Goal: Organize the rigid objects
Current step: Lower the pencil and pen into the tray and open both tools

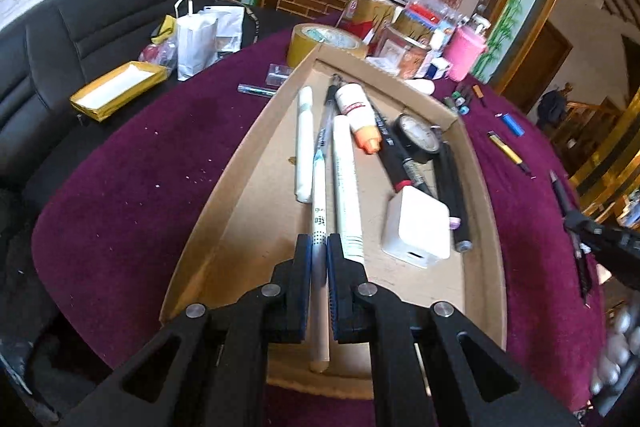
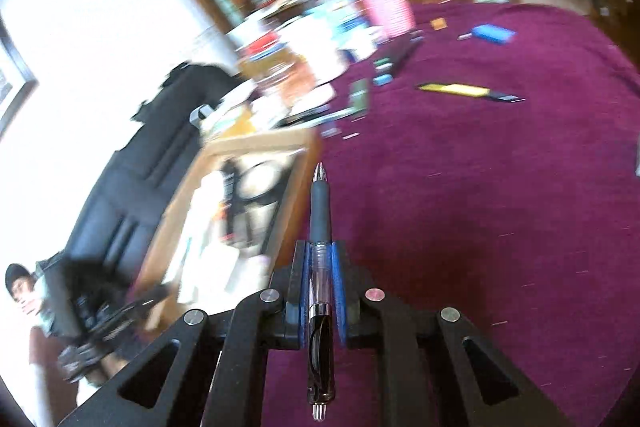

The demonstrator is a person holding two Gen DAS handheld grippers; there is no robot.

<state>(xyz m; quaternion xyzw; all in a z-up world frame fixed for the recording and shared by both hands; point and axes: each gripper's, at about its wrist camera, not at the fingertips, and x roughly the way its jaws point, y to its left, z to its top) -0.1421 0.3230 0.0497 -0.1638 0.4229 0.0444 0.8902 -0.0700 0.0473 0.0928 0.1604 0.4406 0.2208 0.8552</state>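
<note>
Two pens in play: your left gripper [image 1: 319, 247] clamps a white pen [image 1: 320, 227] over the box [image 1: 476, 163], your right gripper [image 2: 320, 259] pinches a clear pen [image 2: 320, 307] above the purple surface [image 2: 500, 207]. Both look light, stiff and slick; mid-barrel grips should keep them from pivoting.

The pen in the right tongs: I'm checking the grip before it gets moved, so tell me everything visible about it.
The pen is a retractable ballpoint with a dark rubber grip sleeve, a silvery tip, a clear barrel, a metal band and a dark clip. It lies along the right tongs, tip pointing away from the camera, clamped at the clear barrel between the blue pads, with its click-button end sticking back toward the camera. It hangs above the purple tablecloth, beside the cardboard tray, touching nothing else.
</note>
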